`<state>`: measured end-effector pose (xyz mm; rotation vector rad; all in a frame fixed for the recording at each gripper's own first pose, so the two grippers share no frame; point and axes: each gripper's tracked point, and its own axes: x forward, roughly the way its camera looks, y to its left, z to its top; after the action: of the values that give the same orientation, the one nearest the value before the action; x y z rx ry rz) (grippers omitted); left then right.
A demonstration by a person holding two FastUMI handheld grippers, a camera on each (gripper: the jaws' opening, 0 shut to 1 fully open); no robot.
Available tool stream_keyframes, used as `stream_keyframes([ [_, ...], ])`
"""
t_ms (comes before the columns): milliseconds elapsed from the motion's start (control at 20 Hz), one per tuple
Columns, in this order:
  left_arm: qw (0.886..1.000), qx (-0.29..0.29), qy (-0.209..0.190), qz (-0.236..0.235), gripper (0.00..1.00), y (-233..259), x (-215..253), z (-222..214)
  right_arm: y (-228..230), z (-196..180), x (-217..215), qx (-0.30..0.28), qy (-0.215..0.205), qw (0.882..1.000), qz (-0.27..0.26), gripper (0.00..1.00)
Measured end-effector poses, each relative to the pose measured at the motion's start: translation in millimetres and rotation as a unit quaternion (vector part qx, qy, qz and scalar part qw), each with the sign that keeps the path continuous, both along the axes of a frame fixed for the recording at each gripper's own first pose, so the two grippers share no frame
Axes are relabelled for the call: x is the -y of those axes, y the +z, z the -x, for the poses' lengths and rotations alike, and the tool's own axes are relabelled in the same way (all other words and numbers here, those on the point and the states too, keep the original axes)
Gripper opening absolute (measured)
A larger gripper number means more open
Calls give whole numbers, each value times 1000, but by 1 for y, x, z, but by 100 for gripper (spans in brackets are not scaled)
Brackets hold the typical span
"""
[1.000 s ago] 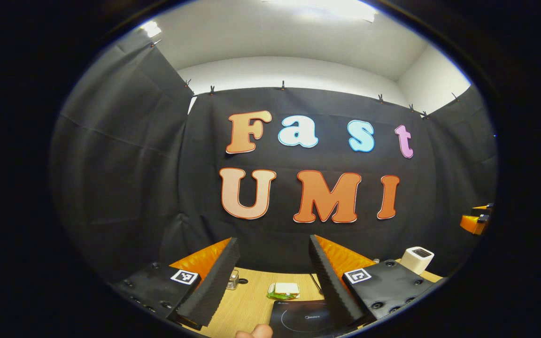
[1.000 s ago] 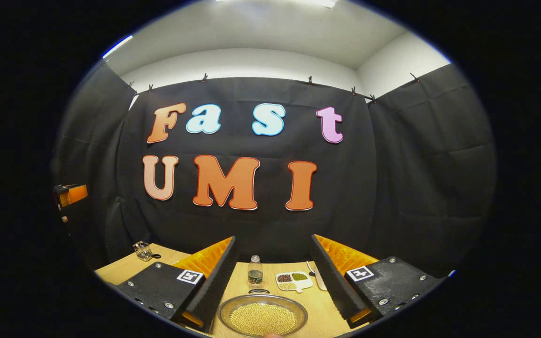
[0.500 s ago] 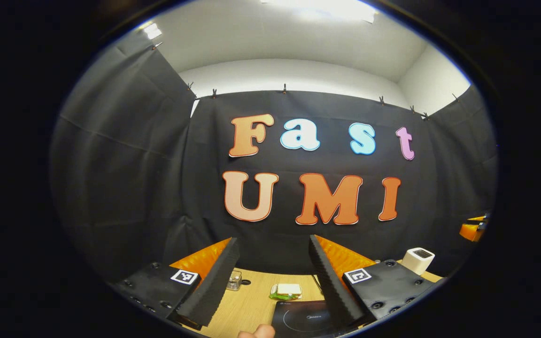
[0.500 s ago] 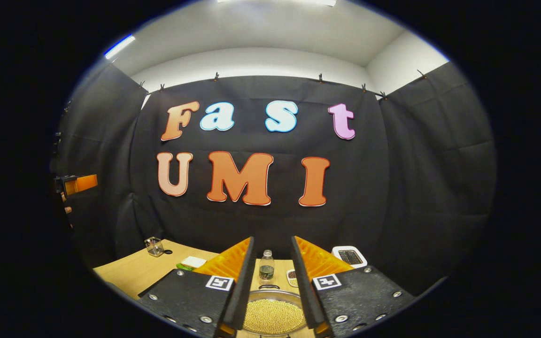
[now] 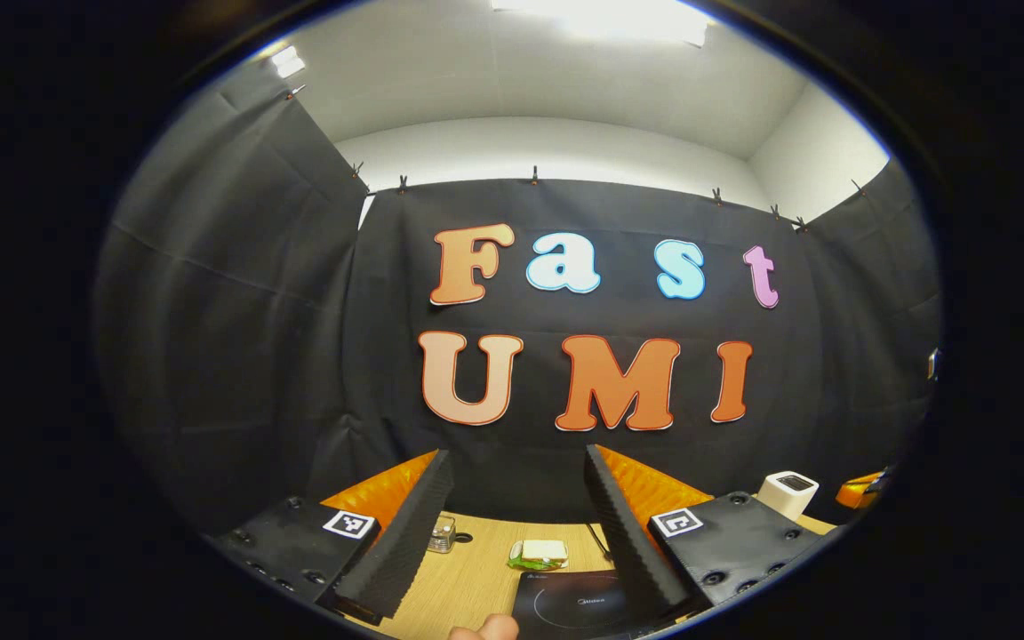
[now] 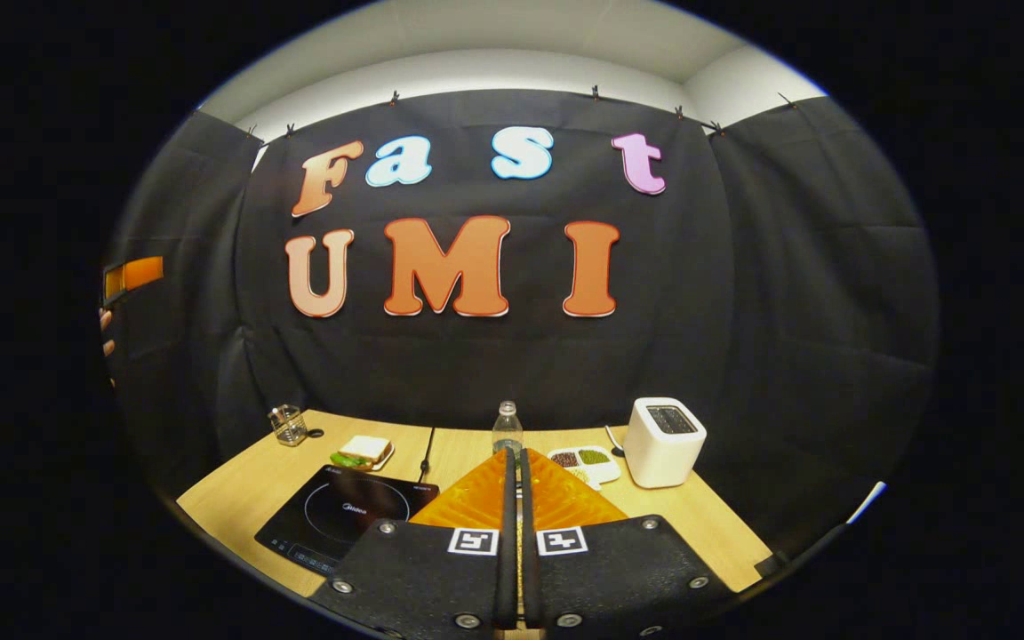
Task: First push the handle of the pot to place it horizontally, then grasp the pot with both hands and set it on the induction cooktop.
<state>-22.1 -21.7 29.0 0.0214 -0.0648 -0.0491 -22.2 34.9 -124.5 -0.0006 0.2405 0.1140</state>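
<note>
Fingers of the right gripper (image 6: 512,533) are pressed together with nothing visible between them, raised above the near edge of the wooden table (image 6: 236,498) in the right gripper view. Those of the left gripper (image 5: 512,533) are spread wide with nothing between them in the left gripper view, held low over the table (image 5: 468,578), and a fingertip of the person's hand (image 5: 485,629) pokes in at the bottom edge.

Where the pot sits cannot be told from either view. The induction cooktop (image 6: 343,520), bare on top, lies just beyond the right gripper's closed fingers and to their left; in the left gripper view its near part (image 5: 574,604) shows between the spread fingers, partly covered by the right-hand finger.

Farther back, the right gripper view takes in the sandwich (image 6: 363,450) on its green wrapper, a small glass jar (image 6: 287,425) near the far left corner, a clear bottle (image 6: 506,429) right above the fingertips, a divided dish of beans (image 6: 583,462) and a white toaster (image 6: 664,440) just beside it. From the left gripper view come the sandwich (image 5: 540,553), the jar (image 5: 443,533) and the toaster (image 5: 788,494), the last peeking over the right-hand finger.

At the far left edge of the right gripper view, an orange part of the left gripper and the hand (image 6: 106,331) holding it appear well apart from the table things.
</note>
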Motion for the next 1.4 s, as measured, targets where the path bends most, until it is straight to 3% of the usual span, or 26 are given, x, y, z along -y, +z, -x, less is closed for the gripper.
stream_keyframes([
  [650, 1000, 1, 3, 7, 98, -1, -7, 11, -122, 45, -26, -119, 34, 992, 12, 0],
  [1400, 1000, -15, 7, -4, 97, -13, -9, 15, -235, 76, -35, -248, 46, 967, 26, 0],
])
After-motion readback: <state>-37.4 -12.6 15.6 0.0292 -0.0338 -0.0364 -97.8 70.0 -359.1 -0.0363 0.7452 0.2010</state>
